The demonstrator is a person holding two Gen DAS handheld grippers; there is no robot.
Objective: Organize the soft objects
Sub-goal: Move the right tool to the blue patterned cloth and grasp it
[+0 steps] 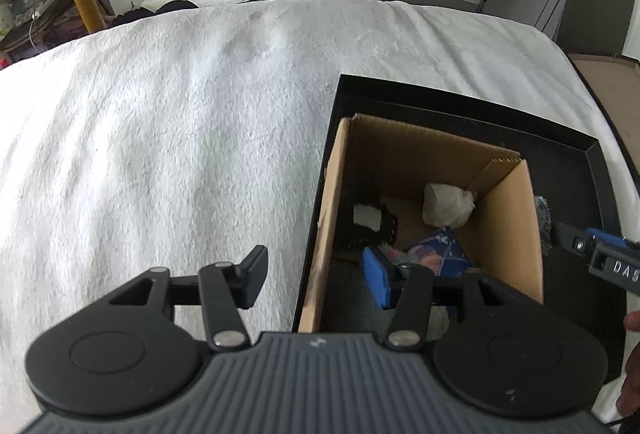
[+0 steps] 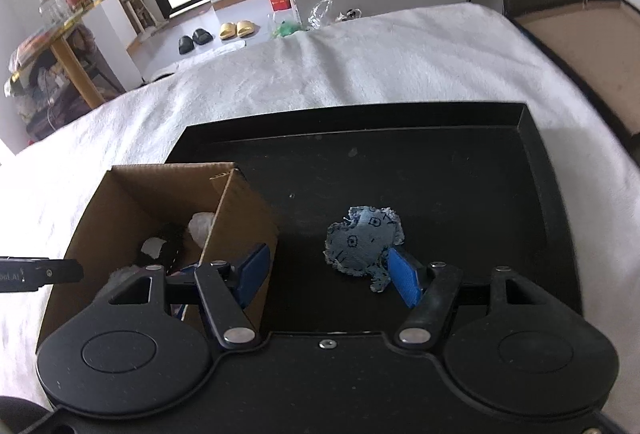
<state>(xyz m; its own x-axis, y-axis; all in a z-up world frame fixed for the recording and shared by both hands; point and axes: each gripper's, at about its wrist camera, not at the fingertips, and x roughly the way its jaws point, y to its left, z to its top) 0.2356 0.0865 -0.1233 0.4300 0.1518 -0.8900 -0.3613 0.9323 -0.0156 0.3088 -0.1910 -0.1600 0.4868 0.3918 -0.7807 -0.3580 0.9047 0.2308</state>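
Observation:
A cardboard box (image 1: pixel 516 218) stands in a black tray (image 1: pixel 576 170) on a white blanket. Inside lie a white cloth wad (image 1: pixel 446 209), a black piece with a white patch (image 1: pixel 370 220) and a blue-and-pink patterned cloth (image 1: pixel 436 252). My left gripper (image 1: pixel 316 276) is open and empty, straddling the box's left wall. In the right wrist view the box (image 2: pixel 236 218) is at the left of the tray (image 2: pixel 440 170). A frayed blue denim patch (image 2: pixel 360 240) lies on the tray floor. My right gripper (image 2: pixel 334 276) is open, its right finger beside the patch.
The white blanket (image 1: pixel 180 122) spreads left and beyond the tray. The right gripper's tip (image 1: pixel 600 258) shows at the right edge of the left wrist view. A brown box lid (image 2: pixel 580 50) lies at the far right. Slippers, bags and a table stand on the floor beyond.

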